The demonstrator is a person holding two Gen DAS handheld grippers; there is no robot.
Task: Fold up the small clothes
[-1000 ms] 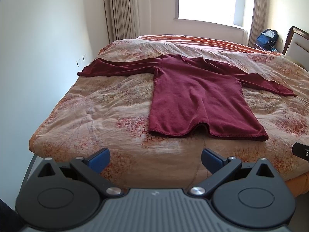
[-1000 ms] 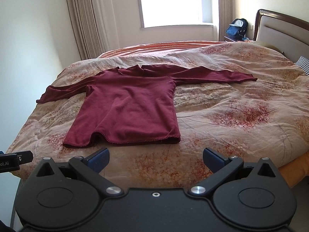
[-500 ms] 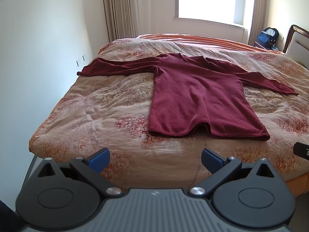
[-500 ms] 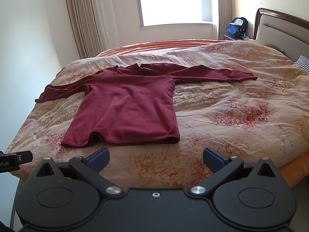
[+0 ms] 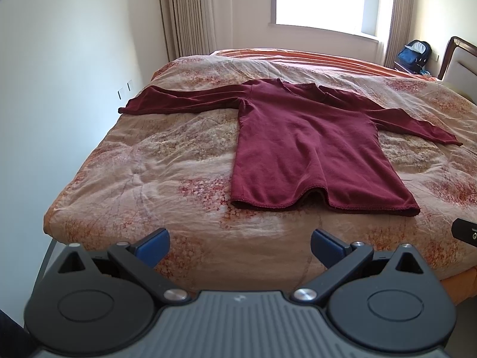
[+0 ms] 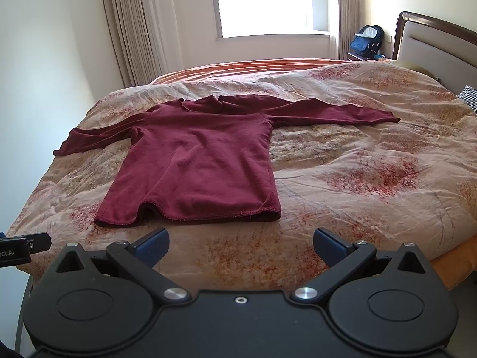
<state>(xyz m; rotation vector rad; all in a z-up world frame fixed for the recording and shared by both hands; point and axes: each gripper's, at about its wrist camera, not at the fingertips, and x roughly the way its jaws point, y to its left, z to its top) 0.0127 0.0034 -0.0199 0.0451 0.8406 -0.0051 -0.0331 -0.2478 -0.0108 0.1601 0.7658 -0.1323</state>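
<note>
Maroon long-sleeved top (image 5: 310,149) flat on floral quilt (image 5: 167,161), sleeves spread, hem nearest | left gripper (image 5: 240,243) fingers wide, empty, top at 12–1 o'clock | right gripper (image 6: 240,243) fingers wide, empty, top at 11 o'clock

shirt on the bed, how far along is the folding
Done: the shirt lies spread flat on the quilt, both sleeves out to the sides, hem nearest the grippers. No fold shows yet. In hand: nothing; the left gripper and right gripper are both open and short of the hem. Left: all of it, likely sleeves in first, then the body folded over.
</note>
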